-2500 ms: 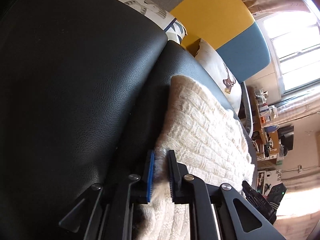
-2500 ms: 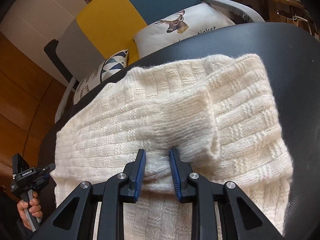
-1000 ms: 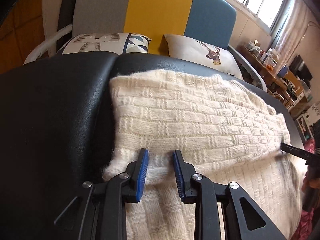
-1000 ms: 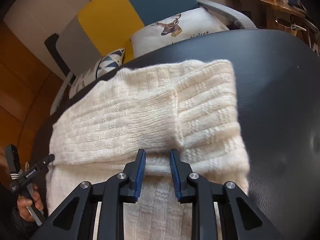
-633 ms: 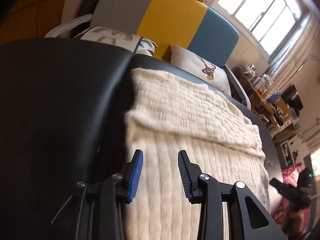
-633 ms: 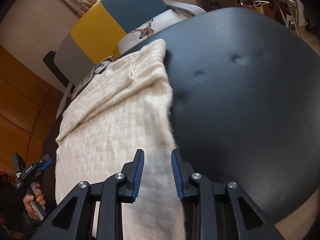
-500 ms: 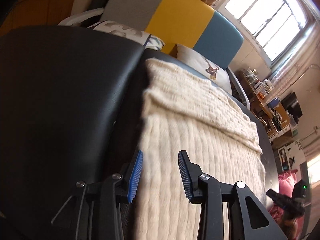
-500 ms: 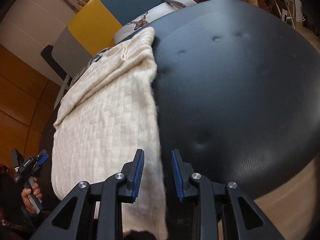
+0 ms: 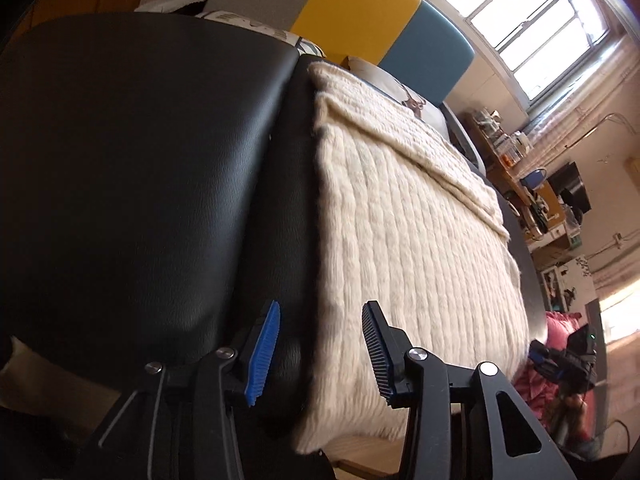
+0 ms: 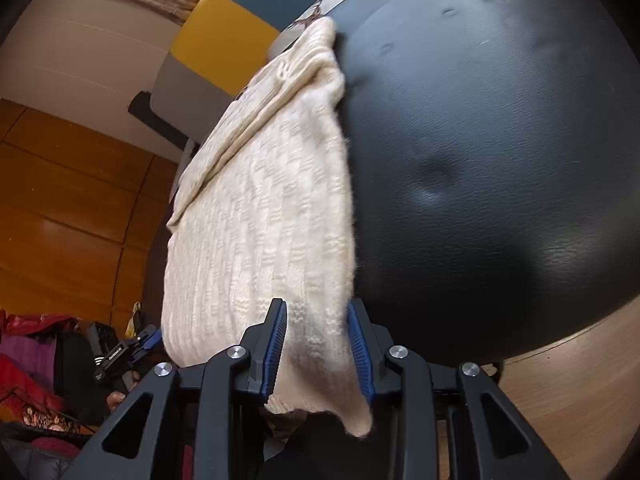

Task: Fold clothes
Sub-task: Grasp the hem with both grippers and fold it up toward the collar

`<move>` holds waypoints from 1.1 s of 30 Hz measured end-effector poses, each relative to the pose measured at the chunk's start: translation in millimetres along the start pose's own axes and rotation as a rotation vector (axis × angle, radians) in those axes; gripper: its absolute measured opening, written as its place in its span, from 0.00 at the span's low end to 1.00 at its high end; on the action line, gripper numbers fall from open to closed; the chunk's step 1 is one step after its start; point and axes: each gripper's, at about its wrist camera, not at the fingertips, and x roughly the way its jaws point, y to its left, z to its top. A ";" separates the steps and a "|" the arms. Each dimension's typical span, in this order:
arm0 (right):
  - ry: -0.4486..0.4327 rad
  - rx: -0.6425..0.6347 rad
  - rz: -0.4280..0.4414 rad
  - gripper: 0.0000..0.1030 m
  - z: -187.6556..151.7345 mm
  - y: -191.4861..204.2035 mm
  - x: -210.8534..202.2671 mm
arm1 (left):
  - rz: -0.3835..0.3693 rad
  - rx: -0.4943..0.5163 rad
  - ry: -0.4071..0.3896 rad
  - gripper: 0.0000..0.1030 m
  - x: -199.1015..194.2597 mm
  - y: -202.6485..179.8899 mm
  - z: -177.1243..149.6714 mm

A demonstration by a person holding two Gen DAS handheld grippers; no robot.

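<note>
A cream knitted sweater (image 9: 408, 216) lies lengthwise on a black padded seat (image 9: 140, 160), its far end folded over, its near hem hanging over the front edge. My left gripper (image 9: 320, 348) is open around the sweater's near left edge, jaws apart. In the right wrist view the sweater (image 10: 264, 224) hangs down, and my right gripper (image 10: 318, 346) is open with the hem's right corner between its jaws, not pinched. The black seat (image 10: 500, 160) fills the right side.
A grey, yellow and blue chair back (image 9: 360, 12) with printed cushions stands behind the seat. A cluttered desk (image 9: 532, 184) is at the right under a window. Red and pink clothes (image 10: 28, 364) lie on the floor. Wooden floor (image 10: 568, 392) shows below the seat.
Both grippers let go of the folded-over edge, opened, and drew back along the sweater to its near hem at the seat's front edge.
</note>
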 end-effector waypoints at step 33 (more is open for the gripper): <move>0.090 -0.001 0.095 0.12 -6.8 -7.2 11.3 | -0.197 0.128 0.064 0.65 9.6 -15.4 -41.2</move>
